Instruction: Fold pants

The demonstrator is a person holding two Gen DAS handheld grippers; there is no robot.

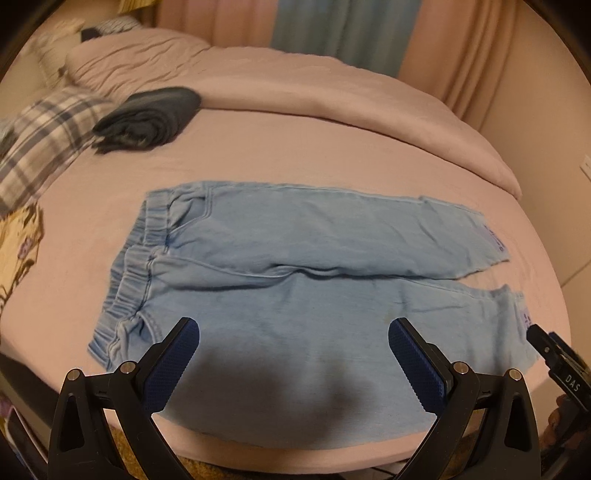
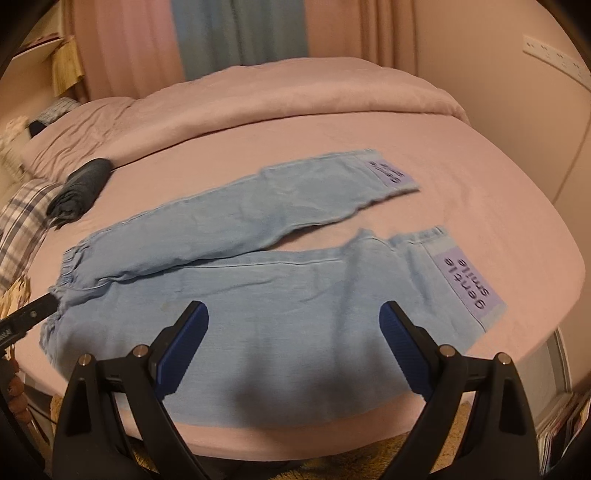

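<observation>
— One pair of light blue pants [image 1: 295,266] lies flat on the bed [image 1: 258,155], near its front edge, yes?

— Yes. The elastic waistband [image 1: 136,266] is at the left side, and both legs go to the right with a narrow gap between them near the ends. Each leg end has a lilac patch [image 2: 469,288]; on the near one I read "gentle smile".

— And the grippers?

— The left gripper [image 1: 293,332] is above the near leg, close to the waist, jaws spread wide and holding nothing. The right gripper [image 2: 293,314] is above the same leg, closer to the cuff, jaws also spread and empty. If they touch the cloth, I cannot tell.

— What is around the pants?

— The bed has a pink sheet. A pink duvet [image 1: 314,96] is pushed toward the far side. A dark folded garment [image 1: 151,118] lies at the far left, well apart from the pants, beside a plaid cloth [image 1: 44,140]. Behind the bed hang pink and blue curtains [image 2: 236,33]. On the right wall there is a white socket strip [image 2: 557,55].
</observation>
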